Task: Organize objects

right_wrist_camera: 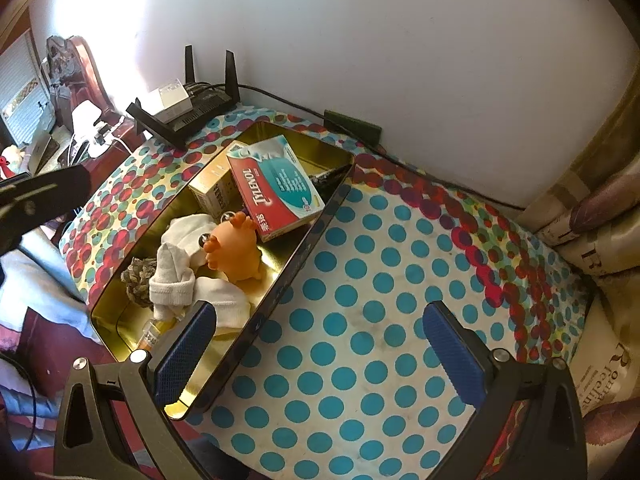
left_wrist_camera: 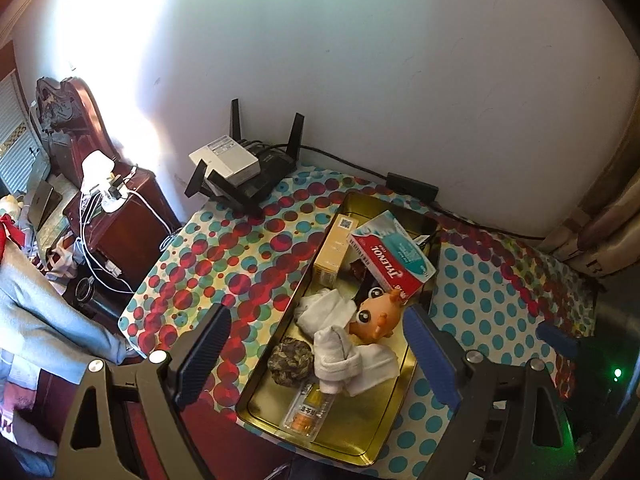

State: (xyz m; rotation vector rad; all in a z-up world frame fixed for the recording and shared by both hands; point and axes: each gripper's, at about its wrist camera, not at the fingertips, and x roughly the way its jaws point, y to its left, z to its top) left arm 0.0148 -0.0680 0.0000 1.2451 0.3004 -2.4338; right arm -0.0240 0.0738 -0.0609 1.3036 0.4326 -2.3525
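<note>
Both the left gripper (left_wrist_camera: pixel 316 354) and right gripper (right_wrist_camera: pixel 320 354) have open, empty fingers; everything sits tidy inside the gold tin (right_wrist_camera: pixel 120 322) at frame left.

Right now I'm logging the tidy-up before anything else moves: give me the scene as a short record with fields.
container: gold tin tray on the dotted tablecloth
in tray: Tylenol box leaning on a tan box; orange toy; white socks; woven ball; small bottle
behind tray: router by the wall
left gripper: open, above the tray, holding nothing
right gripper: open, over bare cloth beside the tray
</note>
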